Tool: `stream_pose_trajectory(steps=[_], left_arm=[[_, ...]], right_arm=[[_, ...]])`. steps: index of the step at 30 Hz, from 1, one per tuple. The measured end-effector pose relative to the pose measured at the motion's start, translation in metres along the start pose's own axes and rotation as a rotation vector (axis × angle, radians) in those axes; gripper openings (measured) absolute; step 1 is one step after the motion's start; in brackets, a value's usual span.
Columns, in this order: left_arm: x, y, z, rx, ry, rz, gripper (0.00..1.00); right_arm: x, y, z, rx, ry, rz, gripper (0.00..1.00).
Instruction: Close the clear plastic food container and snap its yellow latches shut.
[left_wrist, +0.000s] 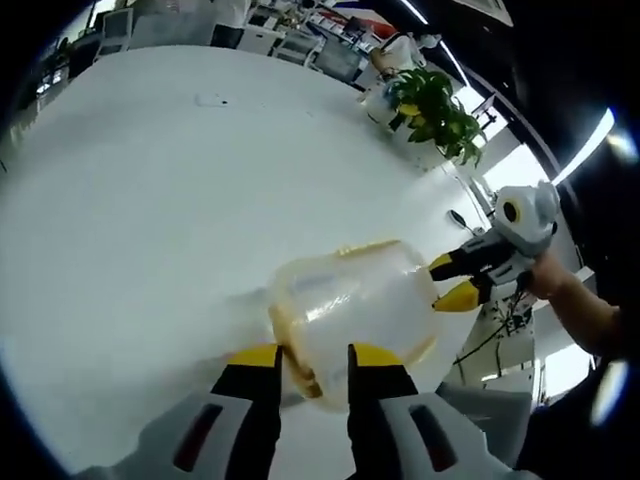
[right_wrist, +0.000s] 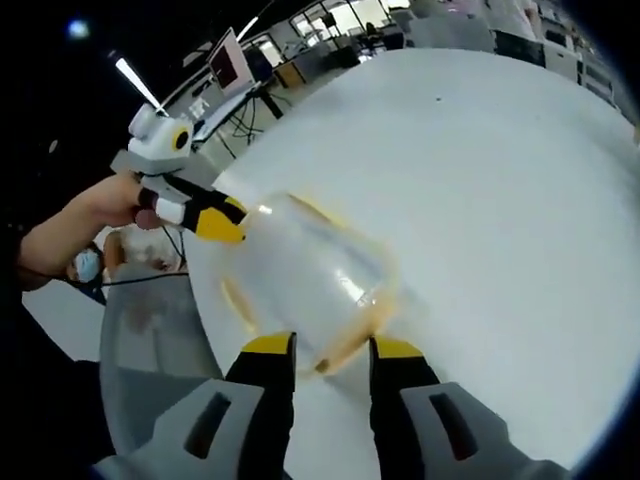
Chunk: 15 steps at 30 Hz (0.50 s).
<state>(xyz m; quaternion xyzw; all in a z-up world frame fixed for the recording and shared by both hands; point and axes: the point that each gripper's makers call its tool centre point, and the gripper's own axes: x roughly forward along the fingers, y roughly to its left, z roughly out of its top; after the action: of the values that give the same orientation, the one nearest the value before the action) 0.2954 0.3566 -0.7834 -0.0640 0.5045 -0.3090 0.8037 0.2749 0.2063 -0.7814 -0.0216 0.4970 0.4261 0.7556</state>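
The lid appears seated on the container (left_wrist: 355, 300), though blur hides the latches. The left gripper (left_wrist: 312, 352) and right gripper (right_wrist: 333, 345) each stand parted at 1 end.

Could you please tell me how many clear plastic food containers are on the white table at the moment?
1. The clear container sits near the white table's edge, between the left gripper and the right gripper, which approach it from opposite sides.

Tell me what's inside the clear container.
Nothing shows inside the clear container; through its walls, just the white table. Blur and the yellow rim hide its floor and corners.
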Motion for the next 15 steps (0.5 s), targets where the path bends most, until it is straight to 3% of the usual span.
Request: stream_pose_trajectory(steps=[7,11,15], left_arm=[[-0.002,-0.003,0.006,0.2,0.009,0.089,0.2],[-0.005,-0.005,0.013,0.369,-0.009,0.178,0.23],[-0.004,-0.014,0.015,0.565,0.006,0.211,0.2]], right_arm=[[-0.002,-0.001,0.003,-0.115,0.007,-0.079,0.31],[-0.004,-0.005,0.01,-0.286,-0.022,-0.154,0.37],[-0.005,-0.003,0.016,-0.433,-0.054,-0.198,0.41]])
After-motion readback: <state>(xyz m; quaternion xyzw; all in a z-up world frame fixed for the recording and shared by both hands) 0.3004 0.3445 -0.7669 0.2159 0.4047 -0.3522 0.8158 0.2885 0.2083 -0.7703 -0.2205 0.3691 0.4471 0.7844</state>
